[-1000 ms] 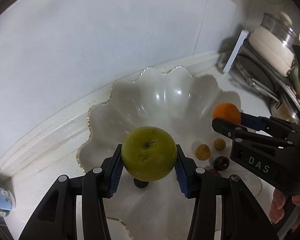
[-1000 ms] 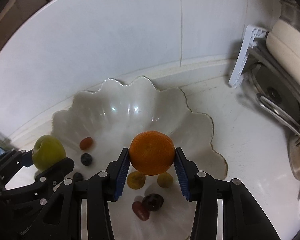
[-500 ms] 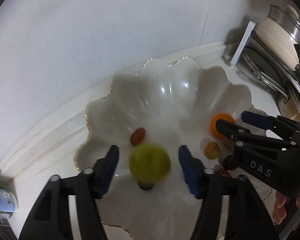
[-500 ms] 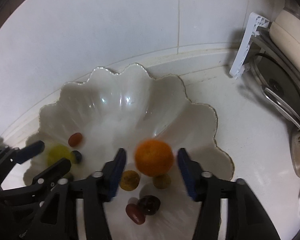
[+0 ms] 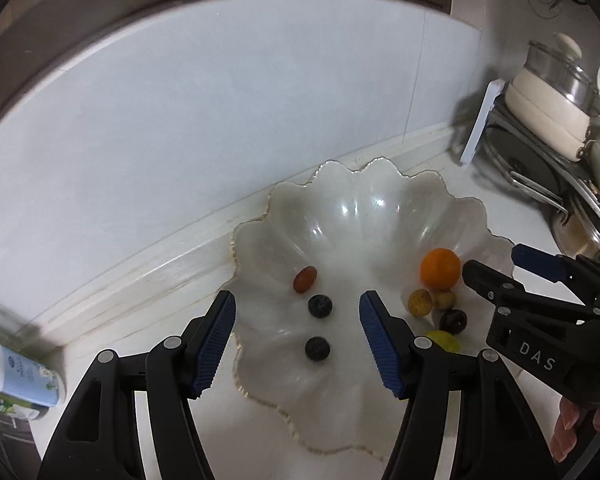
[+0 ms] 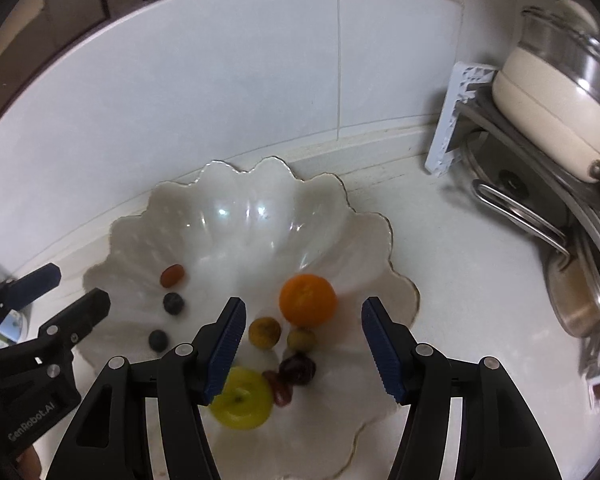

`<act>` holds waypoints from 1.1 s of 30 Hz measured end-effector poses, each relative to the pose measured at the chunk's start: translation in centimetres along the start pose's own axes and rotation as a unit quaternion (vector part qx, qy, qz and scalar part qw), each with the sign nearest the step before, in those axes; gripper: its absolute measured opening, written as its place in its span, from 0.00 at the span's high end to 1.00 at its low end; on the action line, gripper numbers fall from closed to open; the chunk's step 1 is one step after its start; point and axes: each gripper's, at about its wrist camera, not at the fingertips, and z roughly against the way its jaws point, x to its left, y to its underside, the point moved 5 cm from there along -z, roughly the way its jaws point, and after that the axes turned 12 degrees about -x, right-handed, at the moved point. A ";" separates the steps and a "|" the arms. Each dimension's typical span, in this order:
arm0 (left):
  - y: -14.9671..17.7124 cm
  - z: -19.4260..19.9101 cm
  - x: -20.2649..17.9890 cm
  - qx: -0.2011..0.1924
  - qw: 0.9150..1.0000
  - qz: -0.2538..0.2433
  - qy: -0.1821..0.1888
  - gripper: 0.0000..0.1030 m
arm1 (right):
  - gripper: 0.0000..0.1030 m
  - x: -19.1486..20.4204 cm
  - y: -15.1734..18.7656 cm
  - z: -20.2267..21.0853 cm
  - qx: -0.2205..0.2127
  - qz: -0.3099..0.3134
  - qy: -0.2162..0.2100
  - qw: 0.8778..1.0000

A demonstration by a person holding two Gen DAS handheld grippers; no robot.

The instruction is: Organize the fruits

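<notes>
A bottle (image 5: 20, 376) lies far left on the counter (image 6: 472, 280), by the wall (image 5: 220, 120). Next comes the left gripper (image 5: 296, 338). Its blue pads (image 5: 216, 344) are spread wide apart and nothing is between them; they have just been opening. It hangs over the left side of the bowl (image 6: 236, 200). The bowl is white and wavy, with a thin gold edge, and it sits on the counter close to the wall. All the fruit is inside it. On the left part of the bowl lies a red grape (image 6: 172, 275). Just near of it are two dark berries (image 6: 173, 303), one behind the other. A green apple (image 6: 242, 398) lies low in the bowl, near the middle, and looks a bit blurry. Right beside it are two dark red fruits (image 6: 298, 368), touching each other. A bit farther back are two small yellow fruits (image 6: 264, 332), side by side. The orange (image 6: 308, 300) sits just behind them, touching them, on the right part of the bowl. The right gripper (image 6: 304, 350) hangs over this side. Its pads (image 6: 382, 354) are also spread wide with nothing pinched; they too have just been opening. A hand's fingertips (image 5: 572, 426) show under it. Far right, a rack (image 6: 456, 120) stands in the corner with a white pot (image 6: 552, 104) on top and metal pans (image 6: 580, 308) below.
</notes>
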 end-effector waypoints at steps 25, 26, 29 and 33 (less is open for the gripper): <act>6.4 18.4 0.8 -0.130 0.991 -0.004 -0.032 0.29 | 0.40 2.6 6.3 20.1 -0.150 0.019 0.026 0.988; 6.8 19.2 0.8 -0.134 0.990 -0.002 -0.034 0.28 | 0.40 2.6 6.7 20.9 -0.153 0.018 0.024 0.988; 8.1 22.0 0.5 -0.152 0.987 0.003 -0.044 0.23 | 0.40 2.5 8.1 23.1 -0.161 0.015 0.018 0.987; 10.5 25.8 -0.5 -0.166 0.985 0.005 -0.044 0.22 | 0.32 2.5 10.4 26.3 -0.176 0.020 0.009 0.984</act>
